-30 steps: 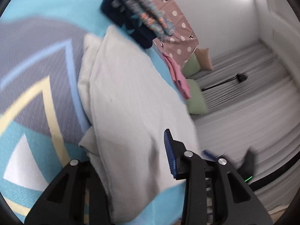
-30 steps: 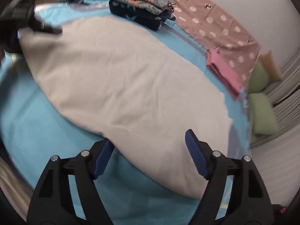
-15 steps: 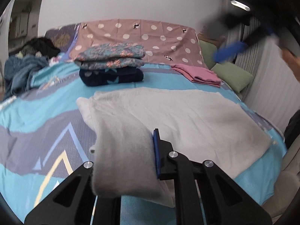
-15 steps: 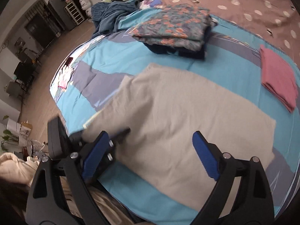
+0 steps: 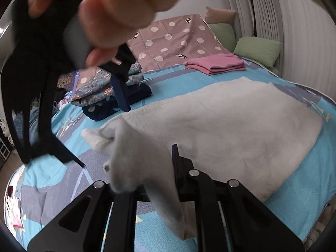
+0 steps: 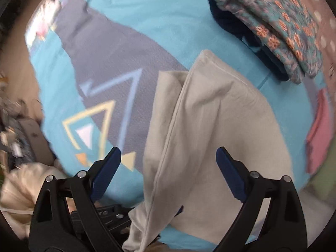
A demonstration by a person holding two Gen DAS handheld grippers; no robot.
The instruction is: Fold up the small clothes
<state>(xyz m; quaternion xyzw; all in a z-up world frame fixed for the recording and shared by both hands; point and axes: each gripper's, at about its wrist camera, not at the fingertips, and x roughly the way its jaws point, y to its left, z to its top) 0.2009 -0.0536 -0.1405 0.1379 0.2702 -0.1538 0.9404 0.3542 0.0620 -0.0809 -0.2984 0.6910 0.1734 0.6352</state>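
Note:
A pale grey garment [image 5: 220,126] lies spread on the blue patterned bedspread [image 5: 168,84]; it also shows in the right wrist view [image 6: 220,115]. My left gripper [image 5: 147,168] is shut on the garment's near corner and lifts it, so the cloth drapes over its fingers. My right gripper [image 6: 168,163] is open and empty, hovering above the lifted fold; it shows blurred at the upper left of the left wrist view [image 5: 54,84], held by a hand [image 5: 117,4].
A stack of folded patterned and navy clothes [image 5: 109,92] sits behind the garment. Folded pink clothes [image 5: 216,64] lie further back by a polka-dot cover [image 5: 174,42] and green pillows [image 5: 256,48]. The bed's edge and floor are at the left [image 6: 16,63].
My left gripper has lifted the garment's corner higher and swung left. My right gripper has moved across from the far side to above the left gripper, still open.

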